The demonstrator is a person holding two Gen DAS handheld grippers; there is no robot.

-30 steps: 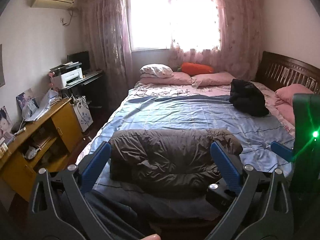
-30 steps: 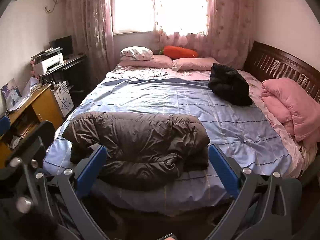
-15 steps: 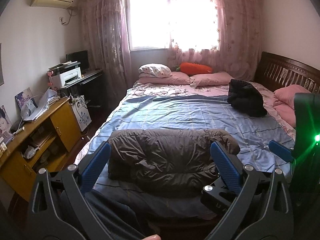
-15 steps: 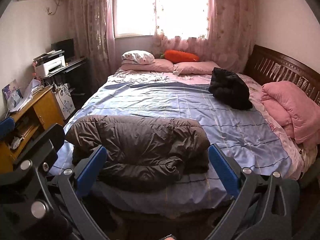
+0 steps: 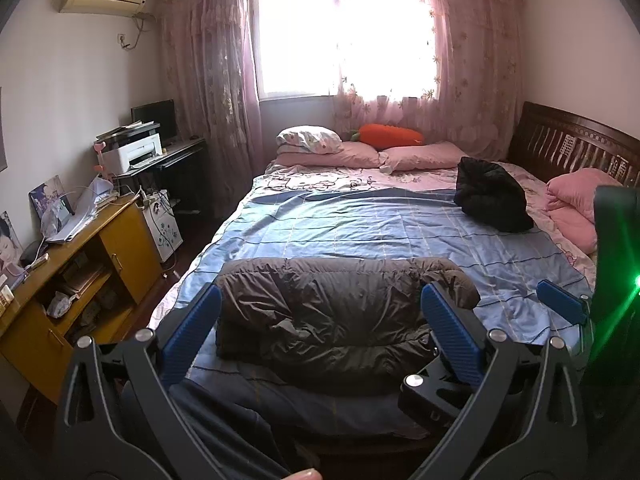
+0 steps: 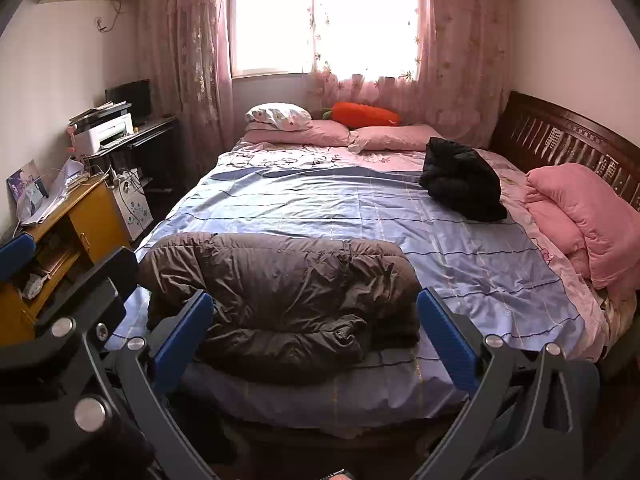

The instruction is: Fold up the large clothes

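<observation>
A dark brown puffy coat [image 5: 336, 316] lies folded in a bundle near the foot of the bed; it also shows in the right wrist view [image 6: 288, 296]. My left gripper [image 5: 320, 336] is open and empty, held back from the bed's foot, apart from the coat. My right gripper [image 6: 316, 340] is open and empty too, beside the left one. A second garment, a black jacket [image 5: 492, 196], lies crumpled at the far right of the bed, also in the right wrist view [image 6: 460, 180].
The bed [image 6: 320, 200] has a blue striped sheet, with pink pillows [image 5: 360, 154] and an orange carrot cushion [image 5: 390, 136] by the window. A pink quilt [image 6: 588, 220] is at the wooden headboard. A yellow cabinet [image 5: 76, 264] and a printer desk [image 5: 136, 152] stand on the left.
Both grippers have drawn back and risen slightly from the bed; the coat sits a little lower in view. Nothing on the bed moved.
</observation>
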